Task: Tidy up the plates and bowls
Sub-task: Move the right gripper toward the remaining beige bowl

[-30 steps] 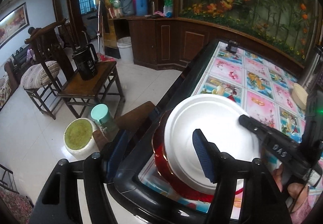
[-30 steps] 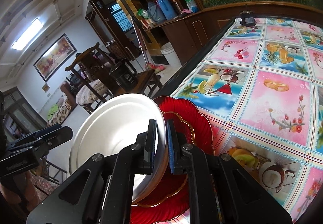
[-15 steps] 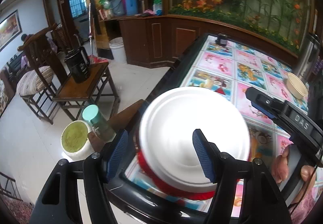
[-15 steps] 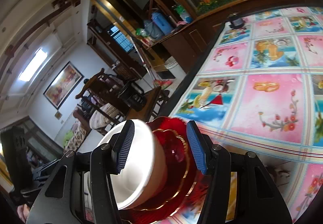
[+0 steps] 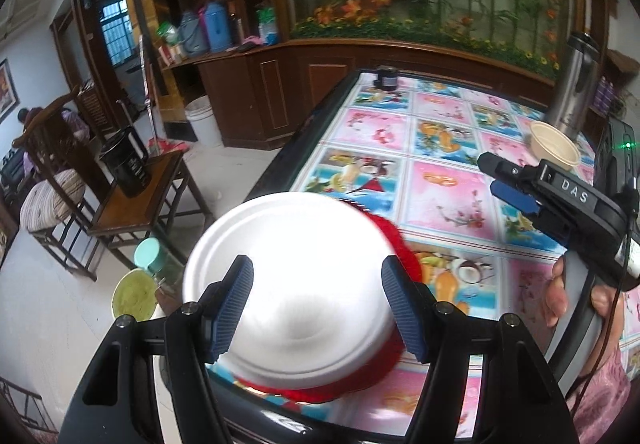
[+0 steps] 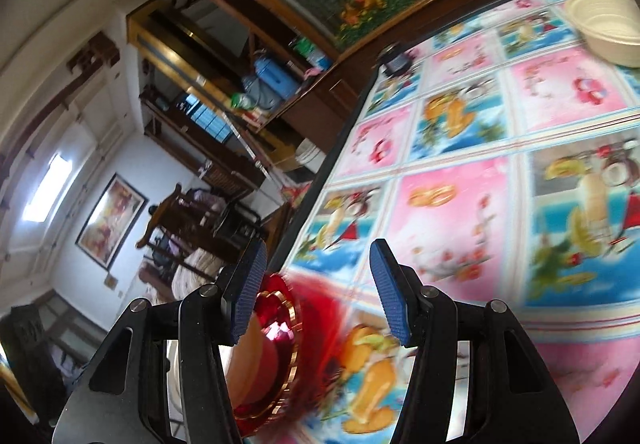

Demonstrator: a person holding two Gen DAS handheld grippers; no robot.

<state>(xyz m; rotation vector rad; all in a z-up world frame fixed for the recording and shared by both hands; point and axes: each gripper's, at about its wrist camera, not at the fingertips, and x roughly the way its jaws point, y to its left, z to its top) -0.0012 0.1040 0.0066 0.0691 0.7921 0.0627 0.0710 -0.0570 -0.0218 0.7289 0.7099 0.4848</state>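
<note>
A white plate [image 5: 296, 284] lies on a red plate [image 5: 404, 244] at the near corner of the table [image 5: 452, 195]. My left gripper [image 5: 318, 308] hovers over the white plate, open, its blue pads apart from it. My right gripper [image 5: 494, 175] is off to the right above the tablecloth, held by a hand [image 5: 560, 292]. In the right wrist view the right gripper [image 6: 316, 292] is open with nothing between its fingers. The gold-rimmed red plate [image 6: 276, 344] shows blurred at its lower left. A cream bowl [image 5: 554, 145] [image 6: 608, 27] stands at the far right.
A steel flask [image 5: 572, 83] stands behind the bowl and a small dark jar [image 5: 386, 77] at the far table edge. Left of the table are a wooden side table with a black jug [image 5: 126, 163], a chair [image 5: 52, 199] and a green-topped stool [image 5: 134, 296].
The right gripper opened, let go of the white plate's rim and drew away to the right. The white plate now lies flat on the red one. The left gripper moved in over the table.
</note>
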